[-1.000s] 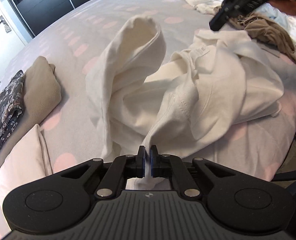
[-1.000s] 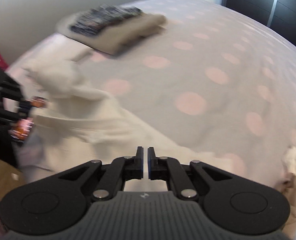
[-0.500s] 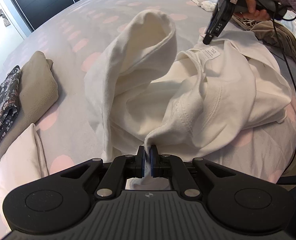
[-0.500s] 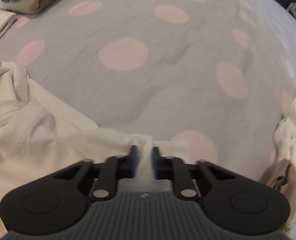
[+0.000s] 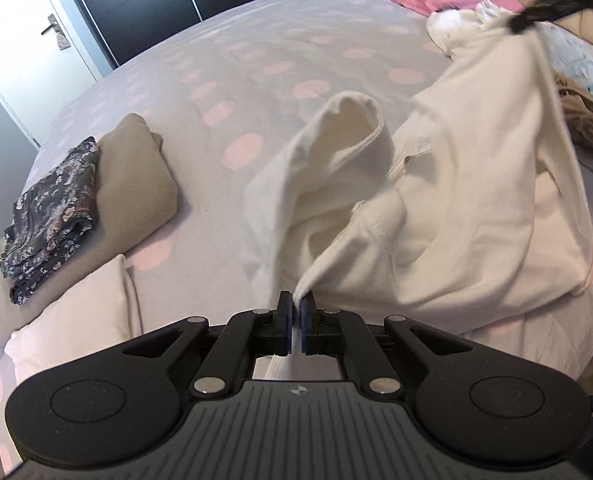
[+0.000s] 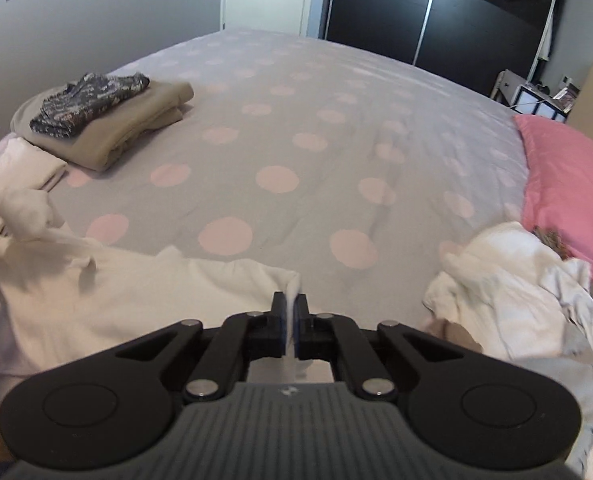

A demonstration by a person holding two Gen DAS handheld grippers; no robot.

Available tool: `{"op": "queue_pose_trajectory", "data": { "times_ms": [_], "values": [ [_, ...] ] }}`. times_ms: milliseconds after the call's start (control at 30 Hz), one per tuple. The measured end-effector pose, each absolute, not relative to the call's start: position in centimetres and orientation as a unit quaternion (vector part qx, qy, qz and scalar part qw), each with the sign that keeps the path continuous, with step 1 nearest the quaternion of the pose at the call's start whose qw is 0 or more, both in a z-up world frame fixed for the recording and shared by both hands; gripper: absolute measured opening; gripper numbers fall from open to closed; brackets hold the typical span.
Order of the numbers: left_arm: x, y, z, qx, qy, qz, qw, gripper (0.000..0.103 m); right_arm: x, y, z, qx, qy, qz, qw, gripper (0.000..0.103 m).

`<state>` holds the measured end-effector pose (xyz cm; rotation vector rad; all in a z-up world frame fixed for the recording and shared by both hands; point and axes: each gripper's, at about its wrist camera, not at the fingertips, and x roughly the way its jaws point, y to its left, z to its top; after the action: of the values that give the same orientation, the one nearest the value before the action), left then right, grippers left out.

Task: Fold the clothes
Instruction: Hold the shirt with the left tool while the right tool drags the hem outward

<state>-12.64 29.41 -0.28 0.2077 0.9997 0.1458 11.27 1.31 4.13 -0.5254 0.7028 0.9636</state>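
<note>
A cream white shirt (image 5: 476, 200) lies crumpled on the grey bed cover with pink dots (image 5: 256, 60). My left gripper (image 5: 296, 300) is shut on one corner of it at the near edge, and a sleeve stands up as an open tube behind. Far off at the top right, my right gripper (image 5: 520, 24) is blurred and holds another part of the shirt raised. In the right wrist view the right gripper (image 6: 291, 300) has its jaws closing tight on a fold of the shirt (image 6: 116, 292). The cloth stretches away to the left.
A folded beige garment (image 5: 136, 184) with a dark floral piece (image 5: 52, 216) on top sits at the bed's left, next to a folded white piece (image 5: 76, 320). A heap of unfolded clothes (image 6: 516, 288) lies by a pink pillow (image 6: 568, 176). Dark wardrobe doors stand beyond.
The right gripper came down to the shirt's far edge, shut on it and lifted it, so the cloth now hangs taut. The left gripper rose slightly, still holding its corner.
</note>
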Motion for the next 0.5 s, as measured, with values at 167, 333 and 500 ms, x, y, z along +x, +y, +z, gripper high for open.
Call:
{"op": "queue_pose_trajectory", "data": {
  "times_ms": [167,333,500],
  "values": [
    [-11.3,29.4,1.0,0.109,0.482,0.045,0.868,0.002,9.3,-4.1,3.2,-0.278,0.363,0.426,0.78,0.004],
    [-9.4,28.4,0.3,0.155,0.504,0.029,0.849,0.002,6.0,-5.8,-0.2,-0.342,0.402,0.44,0.727,0.004],
    [-8.3,28.1,-1.4,0.166,0.521,0.027,0.837,0.002,2.6,-6.1,-5.5,-0.4,0.445,0.454,0.66,0.004]
  ]
}}
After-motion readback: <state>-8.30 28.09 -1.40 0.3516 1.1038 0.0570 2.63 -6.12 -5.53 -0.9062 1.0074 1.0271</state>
